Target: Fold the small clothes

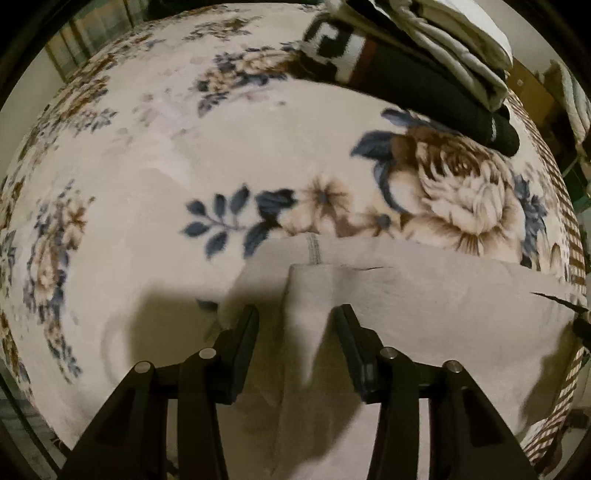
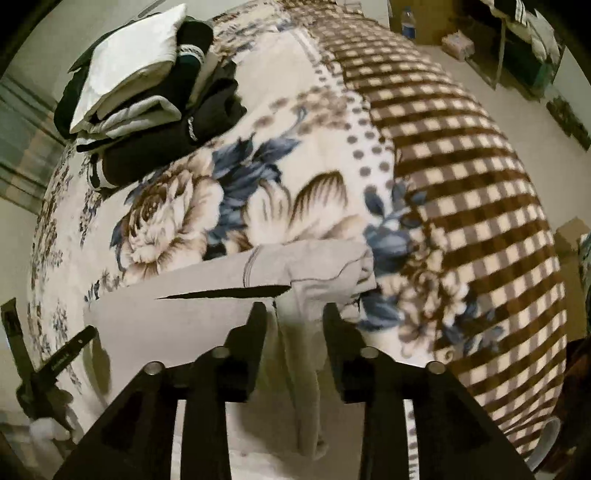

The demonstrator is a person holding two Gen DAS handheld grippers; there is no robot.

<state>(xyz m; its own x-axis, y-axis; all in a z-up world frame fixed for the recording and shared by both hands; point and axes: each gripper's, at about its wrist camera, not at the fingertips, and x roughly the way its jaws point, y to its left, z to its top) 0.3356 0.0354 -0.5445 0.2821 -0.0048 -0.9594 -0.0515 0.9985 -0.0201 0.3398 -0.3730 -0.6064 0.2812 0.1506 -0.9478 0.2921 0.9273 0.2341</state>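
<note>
A light grey garment (image 1: 424, 291) lies on a floral blanket (image 1: 184, 147). It also shows in the right wrist view (image 2: 306, 266). My left gripper (image 1: 300, 314) stands open over the garment's left end, with a raised fold of cloth between its fingers. My right gripper (image 2: 294, 312) stands open over the garment's right end, with a bunched fold of cloth between its fingers. The left gripper shows at the left edge of the right wrist view (image 2: 70, 350).
A stack of folded black and white clothes (image 1: 424, 55) sits at the far side of the blanket, also in the right wrist view (image 2: 147, 85). The blanket's right part is brown checked (image 2: 461, 184). A water bottle (image 2: 408, 22) and boxes stand on the floor beyond.
</note>
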